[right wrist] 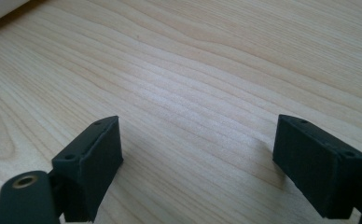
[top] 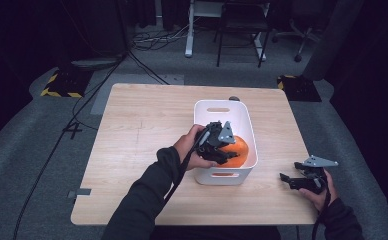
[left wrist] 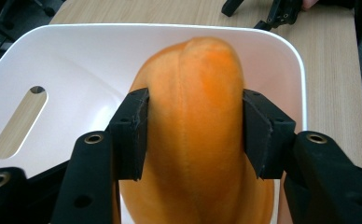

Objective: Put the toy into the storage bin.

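Observation:
An orange plush object point(top: 238, 149) point(left wrist: 198, 121) sits inside the white plastic bin point(top: 202, 111) point(left wrist: 76, 60) at the middle of the wooden table point(top: 142, 130). My left gripper point(top: 224, 154) point(left wrist: 195, 133) is over the bin's near half, its two black jaws pressed on either side of the orange plush. My right gripper point(top: 289, 181) point(right wrist: 198, 154) rests low at the table's right front, jaws wide apart over bare wood point(right wrist: 193, 70), holding nothing.
The bin has slot handles point(top: 218, 109) in its end walls. Beyond the table's far edge are a chair point(top: 242, 30), a desk leg point(top: 188, 35) and cables point(top: 152, 40) on the grey floor. Bare wood lies left of the bin.

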